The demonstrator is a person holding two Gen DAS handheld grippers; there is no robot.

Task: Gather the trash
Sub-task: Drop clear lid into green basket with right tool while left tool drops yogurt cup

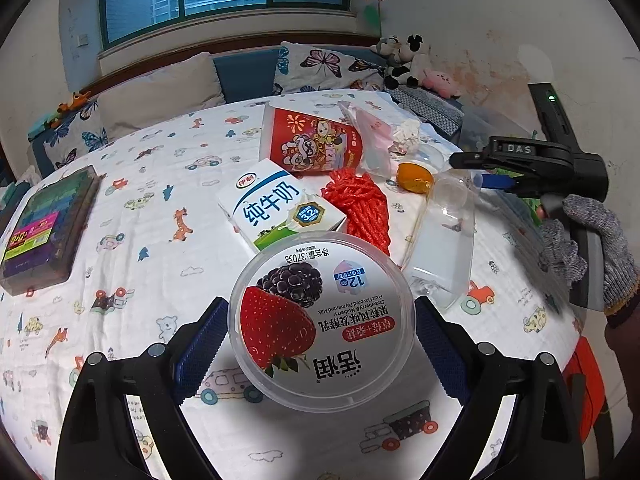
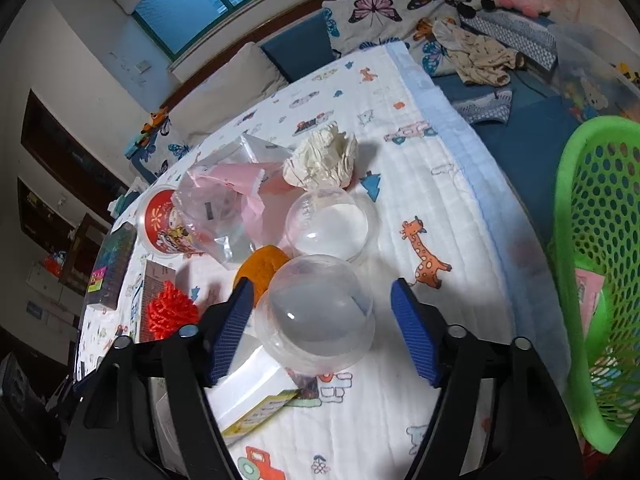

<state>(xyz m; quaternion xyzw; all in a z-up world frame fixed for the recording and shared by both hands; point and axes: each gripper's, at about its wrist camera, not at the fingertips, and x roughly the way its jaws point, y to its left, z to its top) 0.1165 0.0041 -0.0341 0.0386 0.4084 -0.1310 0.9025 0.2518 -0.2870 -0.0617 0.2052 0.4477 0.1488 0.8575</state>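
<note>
You are clamping the yogurt tub in your left gripper to carry it off, while your right gripper, jaws apart, is straddling the clear dome, the green basket waiting at three o'clock.

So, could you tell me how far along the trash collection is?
Barely begun: the green basket holds little. In hand: the left gripper grips the yogurt tub; the right gripper straddles a clear dome, untouched. Left: milk carton, red cup, crumpled paper.
</note>
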